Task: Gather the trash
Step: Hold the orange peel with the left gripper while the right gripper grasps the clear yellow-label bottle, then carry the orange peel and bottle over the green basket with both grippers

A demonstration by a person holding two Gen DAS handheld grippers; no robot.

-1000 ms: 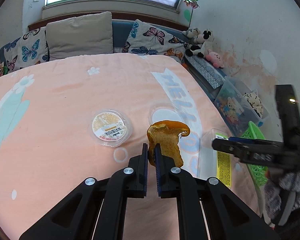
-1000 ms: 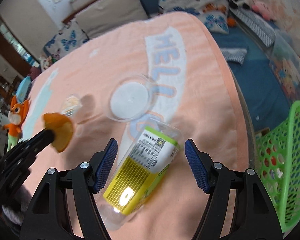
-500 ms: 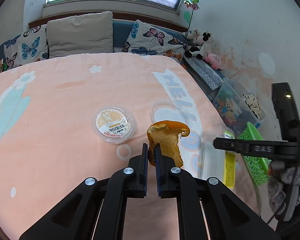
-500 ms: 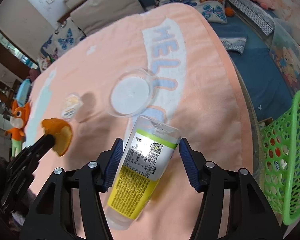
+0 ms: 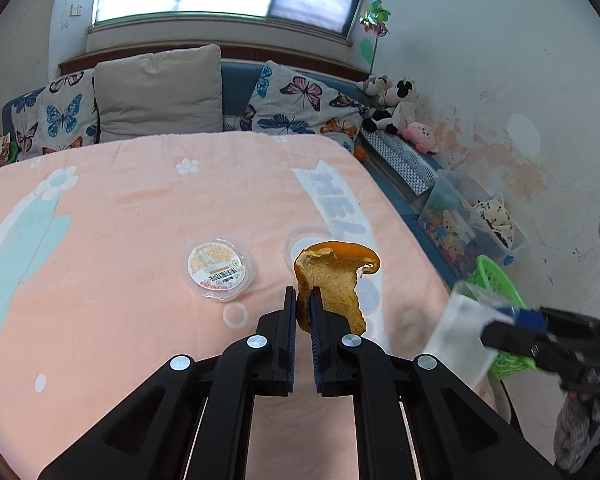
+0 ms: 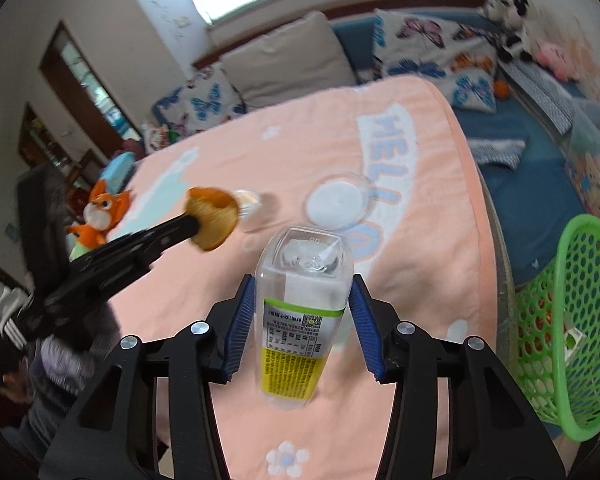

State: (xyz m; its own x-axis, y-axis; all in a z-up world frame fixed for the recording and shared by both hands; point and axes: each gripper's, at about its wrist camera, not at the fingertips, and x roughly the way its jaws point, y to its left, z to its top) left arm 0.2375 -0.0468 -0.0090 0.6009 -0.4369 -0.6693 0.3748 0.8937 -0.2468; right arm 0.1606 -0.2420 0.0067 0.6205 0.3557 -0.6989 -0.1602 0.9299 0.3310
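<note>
An orange peel and a clear bottle with a yellow-and-white label. Peach blanket, green mesh basket, butterfly-print pillows.

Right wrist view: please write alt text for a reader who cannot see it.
The right gripper is closing on a clear plastic bottle with a yellow-green label, above a peach blanket. At left, the left gripper pinches an orange peel; a green mesh basket stands at right, beside the bed.
</note>
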